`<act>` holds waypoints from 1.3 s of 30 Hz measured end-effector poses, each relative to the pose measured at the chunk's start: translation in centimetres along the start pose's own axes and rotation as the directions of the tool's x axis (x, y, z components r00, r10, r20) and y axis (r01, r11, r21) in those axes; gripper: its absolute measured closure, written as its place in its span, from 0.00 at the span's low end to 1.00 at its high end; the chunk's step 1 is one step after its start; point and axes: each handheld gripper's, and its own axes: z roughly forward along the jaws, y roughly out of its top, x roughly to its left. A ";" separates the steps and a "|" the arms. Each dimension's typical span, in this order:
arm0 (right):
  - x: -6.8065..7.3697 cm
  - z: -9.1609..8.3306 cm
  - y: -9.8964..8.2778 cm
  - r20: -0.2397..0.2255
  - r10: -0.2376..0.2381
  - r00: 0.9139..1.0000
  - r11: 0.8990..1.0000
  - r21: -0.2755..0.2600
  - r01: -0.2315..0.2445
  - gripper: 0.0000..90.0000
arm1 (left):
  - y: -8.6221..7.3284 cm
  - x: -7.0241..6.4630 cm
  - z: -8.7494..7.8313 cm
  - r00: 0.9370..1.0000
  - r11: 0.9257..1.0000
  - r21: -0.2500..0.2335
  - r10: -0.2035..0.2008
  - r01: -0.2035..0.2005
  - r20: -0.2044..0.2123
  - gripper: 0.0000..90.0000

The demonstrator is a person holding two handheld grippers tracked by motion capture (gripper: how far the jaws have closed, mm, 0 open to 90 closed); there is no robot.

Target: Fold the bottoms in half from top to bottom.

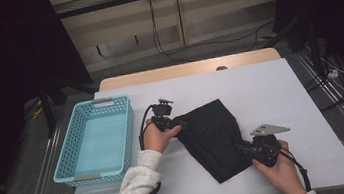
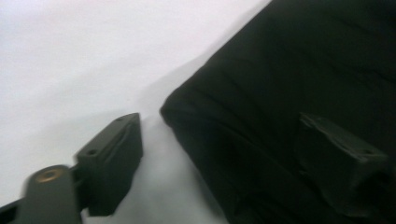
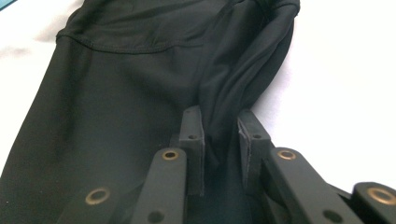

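Grippers, two, one black garment [image 1: 215,136] (folded), one blue basket [image 1: 96,140], one table [image 1: 270,89].

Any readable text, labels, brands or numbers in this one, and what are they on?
None can be read. The black garment shows plain fabric with no print or tag, the blue basket has no label, and the white table cover is bare. The left gripper and right gripper carry no markings.

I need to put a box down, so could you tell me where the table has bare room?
Bare: the far strip beyond the black cloth, and the right side up to the table edge. Crowded: the middle, between cloth and blue basket.
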 end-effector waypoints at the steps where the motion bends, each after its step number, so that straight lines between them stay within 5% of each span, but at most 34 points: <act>1: 0.1 0.0 0.0 0.004 -0.005 1.000 1.000 -0.001 0.005 0.84 | 0.0 -0.2 0.0 1.000 1.000 0.010 0.011 -0.011 -0.013 0.25; 6: 0.4 0.0 -0.1 0.009 -0.014 1.000 1.000 -0.005 0.014 0.84 | 0.3 -1.2 0.1 0.997 0.999 0.036 0.015 -0.012 -0.078 0.38; 13: 1.3 0.1 -0.1 -0.005 -0.023 1.000 1.000 -0.011 0.023 0.85 | 1.1 -1.2 -0.2 0.997 0.990 0.119 -0.082 0.081 0.009 0.84; 21: 2.6 0.1 0.0 -0.011 -0.036 0.999 0.999 -0.037 0.036 0.88 | 2.9 -0.7 -0.5 0.994 0.974 0.197 -0.109 0.110 -0.019 0.89; 27: 4.1 0.0 0.3 -0.001 -0.103 0.995 0.994 -0.047 0.103 0.89 | 3.6 -0.4 -1.1 0.994 0.974 0.201 -0.106 0.108 -0.021 0.90; 39: 2.8 -0.8 0.3 0.039 -0.092 0.995 0.995 -0.046 0.093 0.90 | 3.6 -0.4 -1.4 0.994 0.973 0.202 -0.112 0.109 0.001 0.90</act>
